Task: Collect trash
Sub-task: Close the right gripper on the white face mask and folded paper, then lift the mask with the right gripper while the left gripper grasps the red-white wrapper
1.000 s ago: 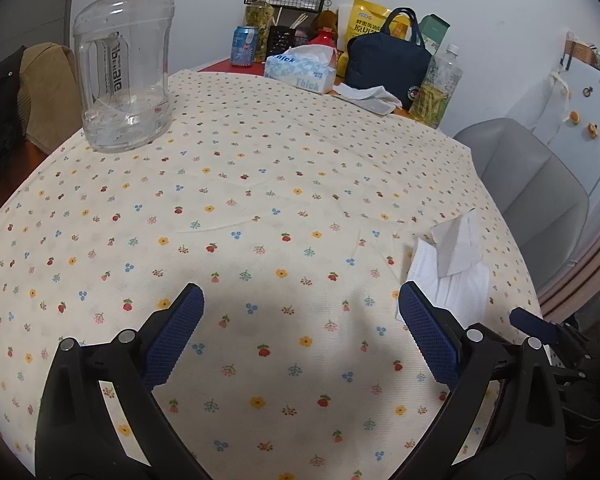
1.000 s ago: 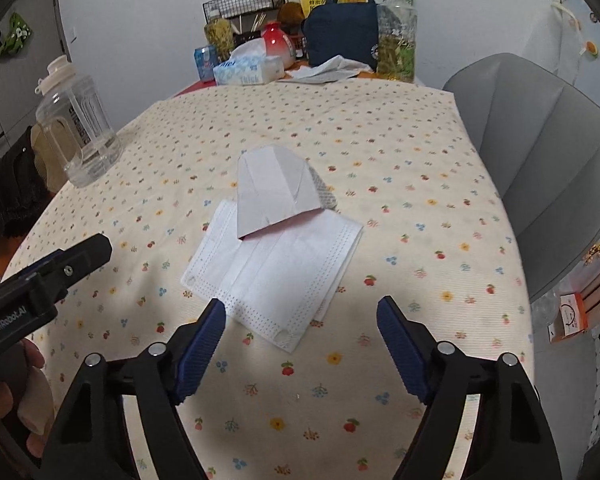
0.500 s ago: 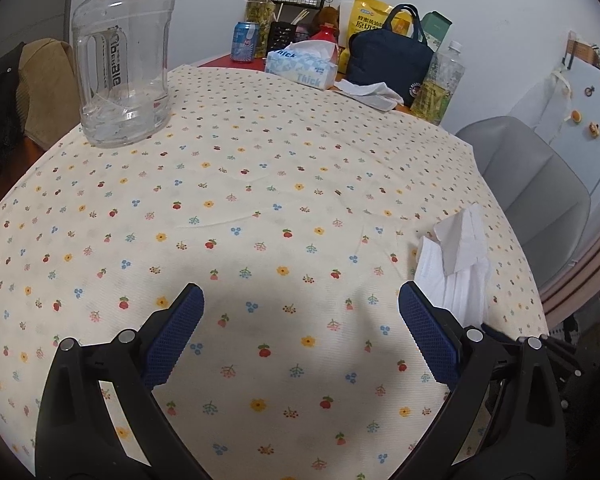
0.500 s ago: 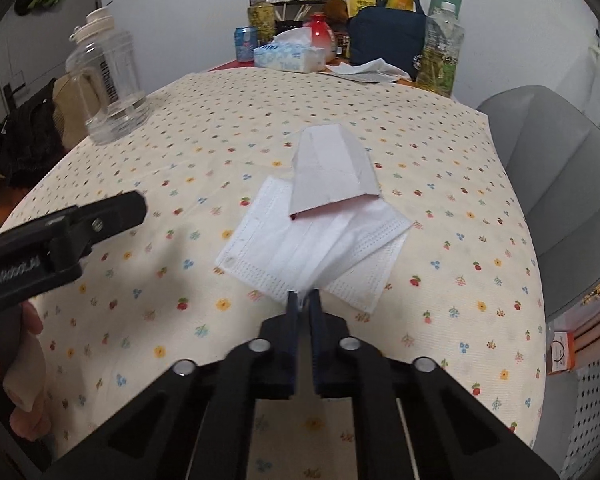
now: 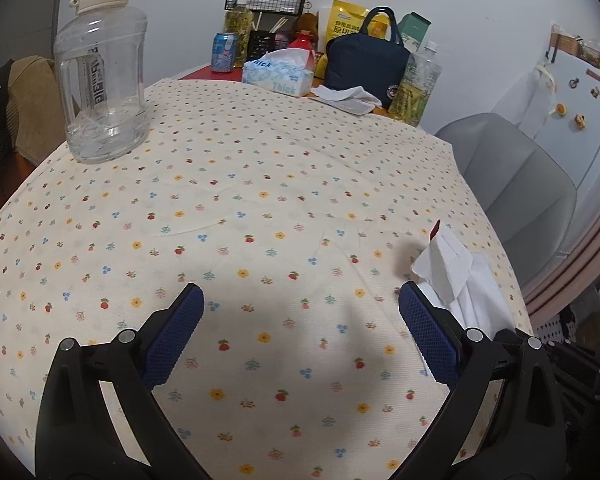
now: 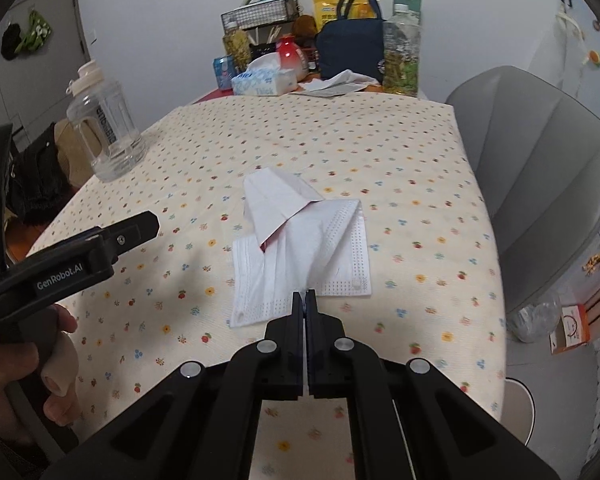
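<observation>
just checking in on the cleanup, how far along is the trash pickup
Early stage. No bin or collected trash is in view, so nothing looks finished. In hand: the right gripper is shut on the near edge of the face mask, which bunches up there; the folded paper lies on top. The left gripper is open and empty. Left: carry the mask and paper off the table.

Face mask (image 6: 300, 256) on table (image 6: 420, 184), folded paper (image 6: 276, 204) atop, water jug (image 6: 106, 128) far left
</observation>
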`<state>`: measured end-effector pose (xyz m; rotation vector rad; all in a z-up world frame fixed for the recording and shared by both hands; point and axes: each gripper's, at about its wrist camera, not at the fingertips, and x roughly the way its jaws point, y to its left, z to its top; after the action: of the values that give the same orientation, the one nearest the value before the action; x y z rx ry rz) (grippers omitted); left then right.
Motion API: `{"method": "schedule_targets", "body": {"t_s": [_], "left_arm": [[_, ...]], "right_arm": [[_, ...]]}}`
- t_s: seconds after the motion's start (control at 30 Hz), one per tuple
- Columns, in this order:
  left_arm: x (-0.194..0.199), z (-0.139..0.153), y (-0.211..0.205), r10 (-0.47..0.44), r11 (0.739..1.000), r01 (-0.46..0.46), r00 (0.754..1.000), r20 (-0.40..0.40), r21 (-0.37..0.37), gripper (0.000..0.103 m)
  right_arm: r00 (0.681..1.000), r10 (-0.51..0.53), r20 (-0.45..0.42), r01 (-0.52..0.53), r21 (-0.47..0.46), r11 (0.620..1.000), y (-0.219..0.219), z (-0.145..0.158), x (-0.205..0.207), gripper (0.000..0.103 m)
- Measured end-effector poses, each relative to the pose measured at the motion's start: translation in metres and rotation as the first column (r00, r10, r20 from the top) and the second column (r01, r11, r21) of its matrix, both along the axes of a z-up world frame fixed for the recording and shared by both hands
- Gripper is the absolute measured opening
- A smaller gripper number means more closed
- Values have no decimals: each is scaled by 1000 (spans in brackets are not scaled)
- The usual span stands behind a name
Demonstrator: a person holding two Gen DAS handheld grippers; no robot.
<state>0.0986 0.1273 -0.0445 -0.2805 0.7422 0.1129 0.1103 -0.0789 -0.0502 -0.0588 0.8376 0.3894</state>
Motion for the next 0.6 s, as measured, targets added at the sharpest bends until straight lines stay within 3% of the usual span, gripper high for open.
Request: {"method": "schedule_targets", "body": {"t_s": [0.3, 0.6], "left_arm": [[13, 6, -42, -81, 997, 81, 997, 9, 11, 97], [23, 4, -66, -121, 992, 121, 993, 3, 27, 97]], "right_arm": [[999, -40, 5, 40, 48, 998, -38, 11, -8, 2], [998, 60, -33, -57, 95, 994, -33, 0, -13, 2]]}}
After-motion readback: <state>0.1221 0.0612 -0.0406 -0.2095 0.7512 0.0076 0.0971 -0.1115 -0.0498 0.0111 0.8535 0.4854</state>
